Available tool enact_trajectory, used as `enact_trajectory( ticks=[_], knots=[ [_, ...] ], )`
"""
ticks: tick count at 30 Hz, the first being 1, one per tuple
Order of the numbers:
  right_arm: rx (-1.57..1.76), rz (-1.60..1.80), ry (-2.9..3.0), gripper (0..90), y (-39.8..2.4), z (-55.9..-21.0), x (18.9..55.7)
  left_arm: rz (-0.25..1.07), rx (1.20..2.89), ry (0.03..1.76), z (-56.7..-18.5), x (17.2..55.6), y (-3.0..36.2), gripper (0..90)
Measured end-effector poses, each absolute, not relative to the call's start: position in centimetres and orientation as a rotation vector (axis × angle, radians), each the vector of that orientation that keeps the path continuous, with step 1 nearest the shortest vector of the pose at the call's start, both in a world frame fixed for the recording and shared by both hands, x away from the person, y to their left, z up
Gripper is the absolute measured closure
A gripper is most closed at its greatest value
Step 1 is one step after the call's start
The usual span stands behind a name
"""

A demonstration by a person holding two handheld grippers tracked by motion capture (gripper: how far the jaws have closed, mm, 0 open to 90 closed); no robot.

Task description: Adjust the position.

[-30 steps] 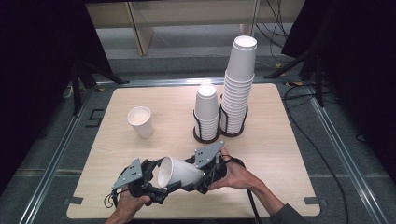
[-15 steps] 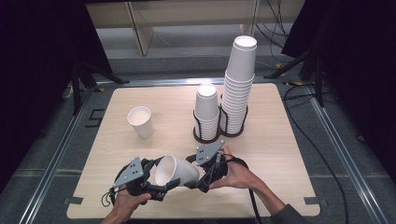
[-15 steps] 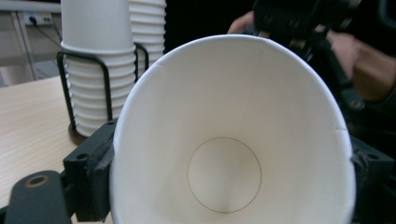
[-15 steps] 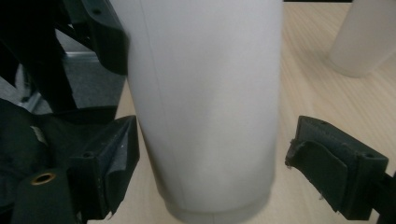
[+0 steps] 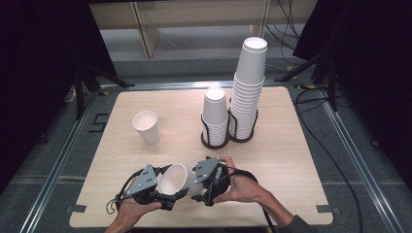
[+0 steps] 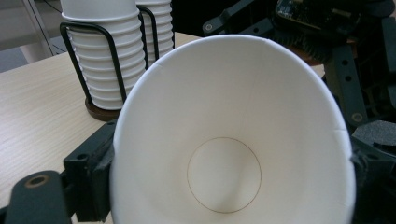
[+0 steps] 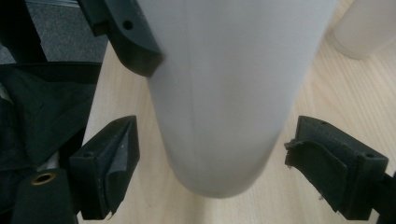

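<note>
A white paper cup [image 5: 177, 179] lies on its side above the front of the table, held between the two hands. My left gripper [image 5: 172, 183] is shut on its rim. Its jaws have just been closing with the cup between them. In the left gripper view the cup's open mouth [image 6: 224, 116] faces me, and my left gripper [image 6: 229, 172] presses the rim from both sides. My right gripper [image 5: 197, 182] stands open around the cup's base. In the right gripper view the cup's wall [image 7: 224, 93] hangs between the jaws of my right gripper [image 7: 215, 163], with a gap on each side.
A single upright cup [image 5: 146, 126] stands at the table's left. A black wire holder [image 5: 228, 138] at the back middle carries a short cup stack [image 5: 215, 116] and a tall one [image 5: 248, 87]. The wooden table [image 5: 296, 155] has bare room at the right.
Both hands and the cup stay almost where they were. The left jaws have drawn in onto the cup's rim.
</note>
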State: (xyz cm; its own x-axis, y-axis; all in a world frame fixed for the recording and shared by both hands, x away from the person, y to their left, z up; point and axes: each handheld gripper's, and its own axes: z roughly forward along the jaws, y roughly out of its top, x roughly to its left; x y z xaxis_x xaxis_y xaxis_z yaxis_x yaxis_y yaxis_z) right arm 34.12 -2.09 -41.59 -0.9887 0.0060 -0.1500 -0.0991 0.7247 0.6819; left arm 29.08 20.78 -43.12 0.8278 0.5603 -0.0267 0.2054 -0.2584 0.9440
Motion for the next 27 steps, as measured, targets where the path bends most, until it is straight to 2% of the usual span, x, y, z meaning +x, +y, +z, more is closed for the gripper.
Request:
enact_trajectory(
  ticks=[9,11,22,27],
  knots=[
    [-0.050,1.158,2.805,18.0,-1.30,-42.40,34.00,0.356,1.841,0.556,-43.03,28.91,20.40,12.4],
    [-0.050,1.180,2.805,22.1,-1.26,-42.48,34.01,0.346,1.837,0.550,-43.05,28.87,20.35,11.9],
    [0.032,1.460,2.765,23.5,-1.97,-42.01,34.73,0.283,1.612,0.619,-43.33,29.30,21.17,2.5],
    [0.074,1.537,2.743,23.4,-1.97,-42.09,34.86,0.281,1.575,0.619,-43.40,29.21,21.06,5.6]
  ],
)
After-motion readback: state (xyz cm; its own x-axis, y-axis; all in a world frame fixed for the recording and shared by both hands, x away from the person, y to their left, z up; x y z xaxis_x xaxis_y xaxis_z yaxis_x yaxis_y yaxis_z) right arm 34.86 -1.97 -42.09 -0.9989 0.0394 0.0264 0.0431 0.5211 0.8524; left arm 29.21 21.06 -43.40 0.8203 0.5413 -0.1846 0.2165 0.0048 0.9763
